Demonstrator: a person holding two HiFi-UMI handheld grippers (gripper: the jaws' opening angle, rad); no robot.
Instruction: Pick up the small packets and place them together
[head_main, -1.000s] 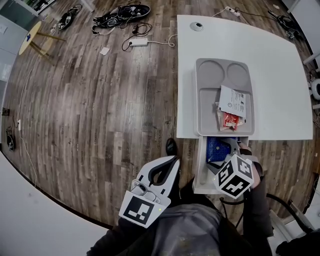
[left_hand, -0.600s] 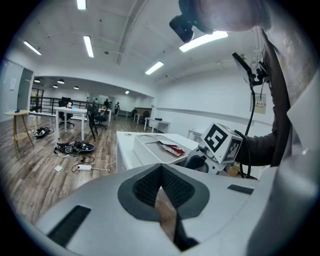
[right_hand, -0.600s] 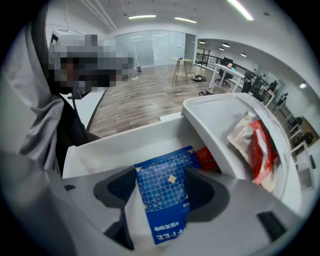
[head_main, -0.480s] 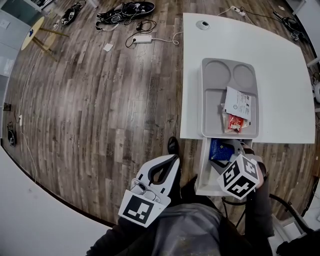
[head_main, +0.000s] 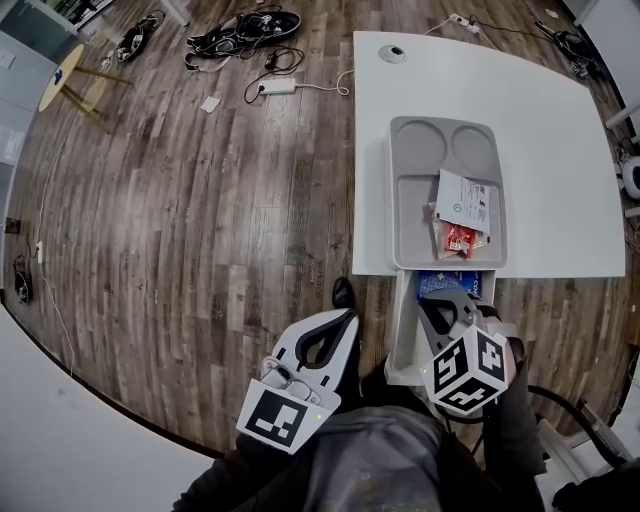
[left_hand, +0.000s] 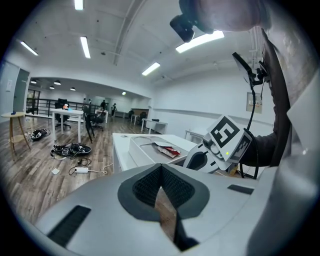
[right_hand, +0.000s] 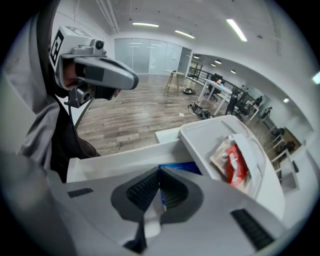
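Wide wood-plank floor (head_main: 200, 200) on the left, cables (head_main: 245, 30) heaped at the far end, and a white worktop (head_main: 560, 150) on the right. A grey compartment tray (head_main: 412, 215) lies on the worktop, its near end at the worktop's near edge. In the tray's near right section a white packet (head_main: 463, 202) lies tilted, and a red packet (head_main: 459, 240) lies just below it, the two overlapping. The two round wells at the far end hold nothing.

Below that edge a white drawer (head_main: 400, 340) stands pulled out, and there's the blue packet (head_main: 448, 282) at its far end, just under the worktop.

The right gripper (head_main: 446, 300) points steeply down into the drawer, its marker cube (head_main: 465, 370) toward the person. Its fingers have just been closing. In the right gripper view they are together, with the near edge of the blue packet (right_hand: 182, 167) pinched between the pads. The rest of the packet shows beyond the tips, with the tray (right_hand: 200, 135) and the red packet (right_hand: 234, 165) up to the right.

The left gripper (head_main: 345, 322) is held out over the floor, well apart from the drawer. In the left gripper view its fingers (left_hand: 145, 187) meet at the tips with nothing between them, only floor showing through the gap behind.
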